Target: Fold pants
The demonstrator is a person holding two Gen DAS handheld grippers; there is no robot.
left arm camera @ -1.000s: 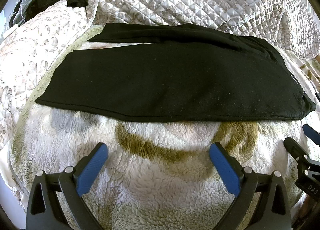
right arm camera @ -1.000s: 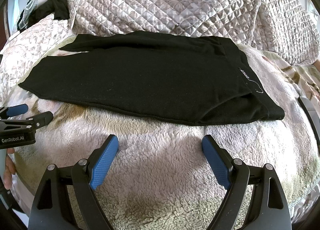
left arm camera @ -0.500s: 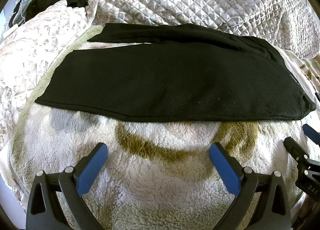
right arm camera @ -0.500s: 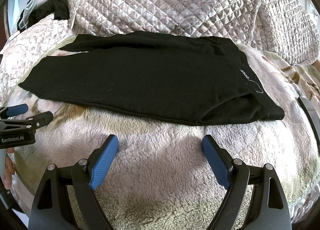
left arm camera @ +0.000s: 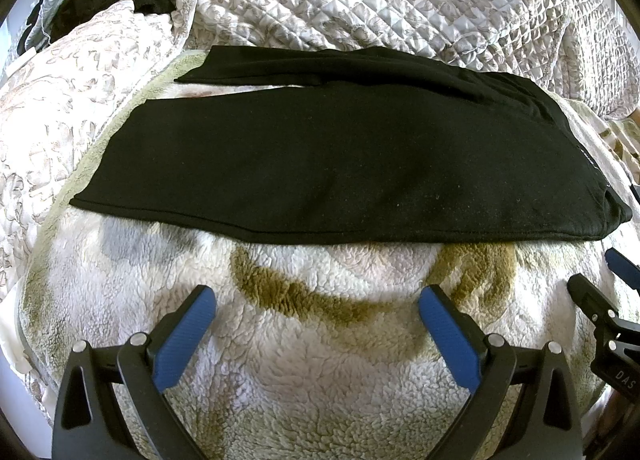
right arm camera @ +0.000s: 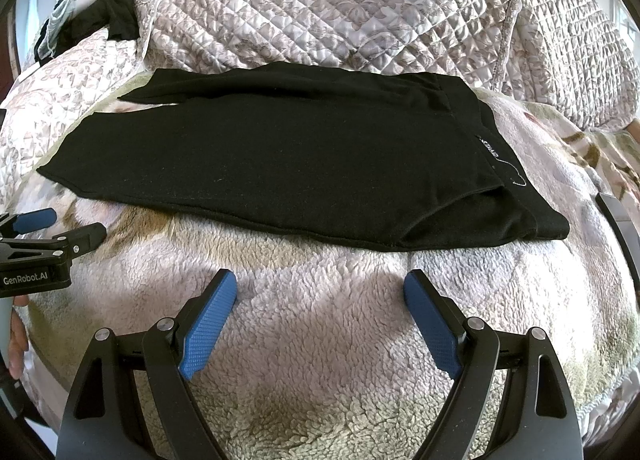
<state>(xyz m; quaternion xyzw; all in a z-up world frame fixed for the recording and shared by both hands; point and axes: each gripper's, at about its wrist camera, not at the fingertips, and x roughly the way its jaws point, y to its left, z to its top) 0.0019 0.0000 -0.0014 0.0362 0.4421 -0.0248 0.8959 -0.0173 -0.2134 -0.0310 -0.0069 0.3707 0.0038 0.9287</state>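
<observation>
Ahead of both tongs, a bed under a quilted beige satin bedspread, with a fluffy cream-and-olive fleece blanket directly beneath the tongs. Spread flat on that fleece, just beyond the fingertips, long black knit pants, one leg laid over the other, waistband toward the right tongs, hems toward the left. Likely light, soft and limp, prone to sag and drag on the fleece; best pinched at the near waistband corner and near hem. No containers visible. Left tongs spread wide apart, empty. Right tongs likewise apart, holding nothing.
</observation>
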